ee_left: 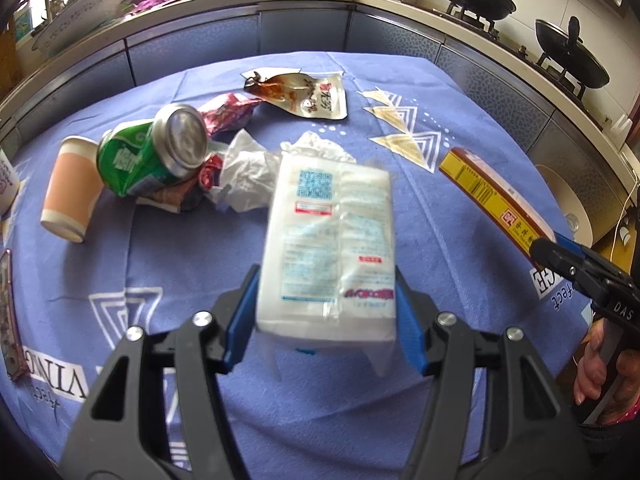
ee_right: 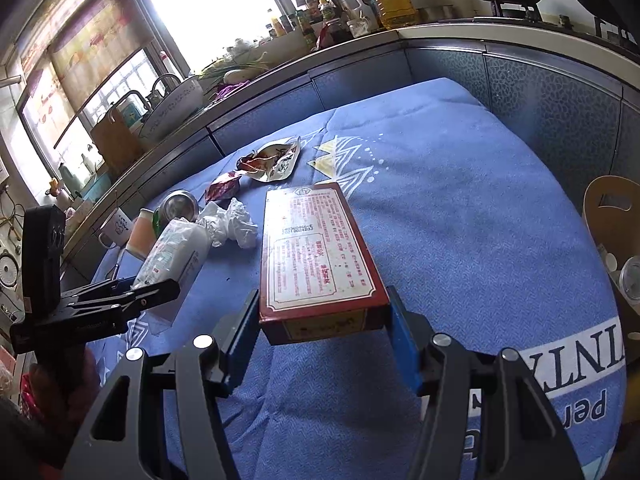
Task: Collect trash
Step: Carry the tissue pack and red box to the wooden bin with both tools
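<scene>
- Left wrist view: our left gripper [ee_left: 326,316] has its blue pads clamped on a white plastic-wrapped tissue pack [ee_left: 328,240], held above the blue patterned tablecloth [ee_left: 280,400].
- Right wrist view: our right gripper [ee_right: 324,336] is closed on the near end of a flat red-and-yellow cardboard box [ee_right: 316,256], lifted over the cloth.
- On the table beyond we see a dented green drink can [ee_left: 156,152], an orange paper cup [ee_left: 72,188] on its side, crumpled white tissue [ee_left: 248,172] and a torn foil snack pouch [ee_left: 300,94].
</scene>
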`<state>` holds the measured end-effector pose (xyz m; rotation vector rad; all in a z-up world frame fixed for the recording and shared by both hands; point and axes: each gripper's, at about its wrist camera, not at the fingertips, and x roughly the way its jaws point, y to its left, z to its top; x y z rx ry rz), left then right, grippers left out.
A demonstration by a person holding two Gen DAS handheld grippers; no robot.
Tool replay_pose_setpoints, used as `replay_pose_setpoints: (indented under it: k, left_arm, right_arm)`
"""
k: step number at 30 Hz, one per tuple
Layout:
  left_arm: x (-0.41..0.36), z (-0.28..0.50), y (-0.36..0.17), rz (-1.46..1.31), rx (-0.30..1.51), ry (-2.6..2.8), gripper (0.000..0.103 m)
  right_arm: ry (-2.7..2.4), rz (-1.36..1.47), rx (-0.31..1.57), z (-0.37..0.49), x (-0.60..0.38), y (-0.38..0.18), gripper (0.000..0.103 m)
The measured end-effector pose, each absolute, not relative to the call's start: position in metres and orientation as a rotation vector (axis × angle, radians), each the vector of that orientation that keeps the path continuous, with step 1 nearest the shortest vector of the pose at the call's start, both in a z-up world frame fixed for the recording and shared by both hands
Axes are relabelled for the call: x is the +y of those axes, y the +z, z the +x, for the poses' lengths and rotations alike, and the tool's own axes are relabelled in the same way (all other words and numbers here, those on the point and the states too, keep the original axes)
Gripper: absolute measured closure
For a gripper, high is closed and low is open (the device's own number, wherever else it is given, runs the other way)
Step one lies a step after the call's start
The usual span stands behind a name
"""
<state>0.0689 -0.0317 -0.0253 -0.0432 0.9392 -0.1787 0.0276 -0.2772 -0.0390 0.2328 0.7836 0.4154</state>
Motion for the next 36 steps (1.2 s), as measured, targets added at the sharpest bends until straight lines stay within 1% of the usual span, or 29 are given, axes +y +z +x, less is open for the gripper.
replay_pose_setpoints:
  k: [36]
  left_arm:
    - [-0.017,0.071,-0.039,-0.061,0.979,-0.121,0.042]
  right_arm:
    - [0.467,0.211,0.779,0.025,-0.256,-0.034,0.044]
